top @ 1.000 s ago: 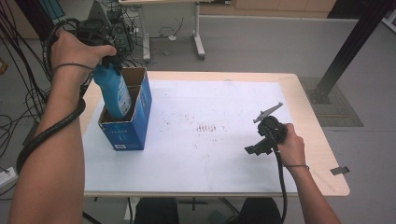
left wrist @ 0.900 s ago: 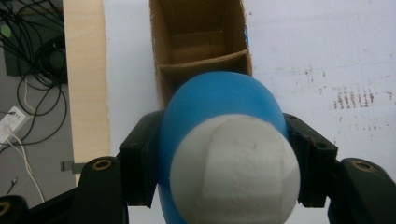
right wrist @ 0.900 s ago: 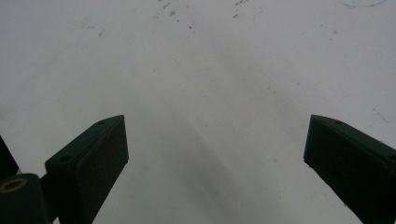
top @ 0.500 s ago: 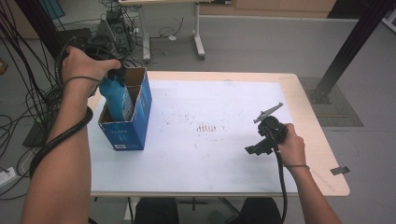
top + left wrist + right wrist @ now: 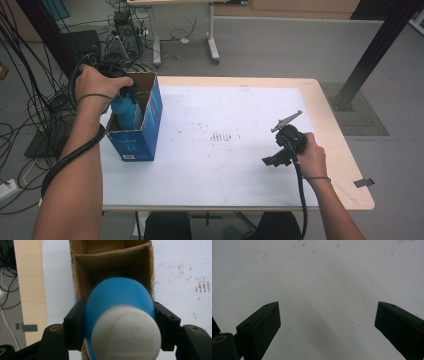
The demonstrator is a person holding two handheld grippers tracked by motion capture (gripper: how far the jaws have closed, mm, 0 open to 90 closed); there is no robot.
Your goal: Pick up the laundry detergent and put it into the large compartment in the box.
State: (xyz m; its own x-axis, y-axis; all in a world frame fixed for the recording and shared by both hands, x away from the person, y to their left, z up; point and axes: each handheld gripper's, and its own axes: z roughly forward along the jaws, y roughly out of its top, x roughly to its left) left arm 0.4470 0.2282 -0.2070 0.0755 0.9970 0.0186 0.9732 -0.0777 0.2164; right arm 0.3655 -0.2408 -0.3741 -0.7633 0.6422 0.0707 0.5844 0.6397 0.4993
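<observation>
The white-covered rectangular wooden table (image 5: 240,150) carried a blue open-topped cardboard box (image 5: 142,130) at its far left, and the blue plastic bottle with a white cap (image 5: 120,315) stood upright, partly inside it. The left gripper (image 5: 122,90) clamped the bottle's shoulder from above, its long axis vertical over the compartment. The right gripper (image 5: 327,325) rested near the right, released and holding nothing.

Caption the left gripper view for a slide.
Left hand-held gripper clamps a blue bottle with a white cap over an open cardboard box.
</observation>
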